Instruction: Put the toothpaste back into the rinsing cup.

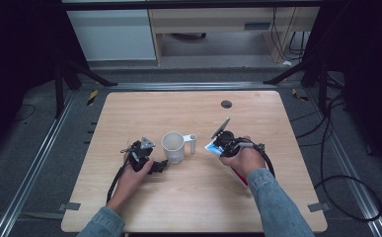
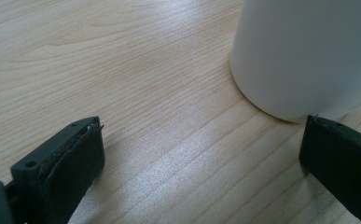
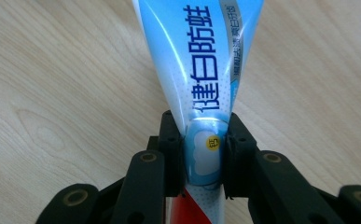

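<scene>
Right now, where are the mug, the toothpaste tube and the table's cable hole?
mug (image 1: pixel 173 147): high view, outer wall.
toothpaste tube (image 3: pixel 206 84): right gripper view, printed body above the jaws.
cable hole (image 1: pixel 226 103): high view, its dark cover.

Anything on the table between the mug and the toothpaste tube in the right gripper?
No: in the high view only bare wood lies between the mug, handle pointing that way, and the tube.

Lab: framed rig (image 1: pixel 60 84), cables (image 1: pixel 336 163)

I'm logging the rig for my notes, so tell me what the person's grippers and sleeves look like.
Both grippers, left gripper and right gripper, are black, with blocky black jaws and bolted links. Each carries a grey three-cornered plate and trails a black cable. The person wears blue denim sleeves.
</scene>
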Demonstrator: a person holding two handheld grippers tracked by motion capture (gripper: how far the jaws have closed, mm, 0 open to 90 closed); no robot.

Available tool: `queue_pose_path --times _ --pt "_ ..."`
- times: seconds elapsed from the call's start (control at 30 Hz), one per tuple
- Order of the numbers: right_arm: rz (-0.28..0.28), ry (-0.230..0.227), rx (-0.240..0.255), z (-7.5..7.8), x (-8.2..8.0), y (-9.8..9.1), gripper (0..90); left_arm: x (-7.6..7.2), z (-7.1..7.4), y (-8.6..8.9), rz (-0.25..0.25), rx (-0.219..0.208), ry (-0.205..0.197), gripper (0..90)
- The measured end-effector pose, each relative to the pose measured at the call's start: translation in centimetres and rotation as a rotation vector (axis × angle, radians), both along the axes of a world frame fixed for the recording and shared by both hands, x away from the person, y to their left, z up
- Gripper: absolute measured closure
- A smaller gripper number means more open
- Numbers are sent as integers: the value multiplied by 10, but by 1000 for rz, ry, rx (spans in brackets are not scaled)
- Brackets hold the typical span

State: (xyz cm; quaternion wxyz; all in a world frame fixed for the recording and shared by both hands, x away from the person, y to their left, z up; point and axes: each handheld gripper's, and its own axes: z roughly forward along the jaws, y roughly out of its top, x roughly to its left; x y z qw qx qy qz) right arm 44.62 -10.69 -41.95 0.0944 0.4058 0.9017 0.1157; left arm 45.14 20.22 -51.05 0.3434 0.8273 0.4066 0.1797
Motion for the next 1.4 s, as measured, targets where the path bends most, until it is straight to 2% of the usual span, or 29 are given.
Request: queue_pose_path --times 0.4,0.7,0.77,1.27,1.4 --pt "-32 -73 51 31 5 -9 730 0 0 0 -2 3 -2 0" --pt "-32 -126 93 47 7 -14 731 0 0 0 -2 2 -1 0" --pt "-39 -137 116 50 7 -15 730 0 0 0 -2 2 -1 0" --pt "-69 -273 242 64 10 -18 730 0 0 0 -2 2 -2 0" --pt "-82 -289 268 66 11 -18 730 0 0 0 -2 2 -1 0"
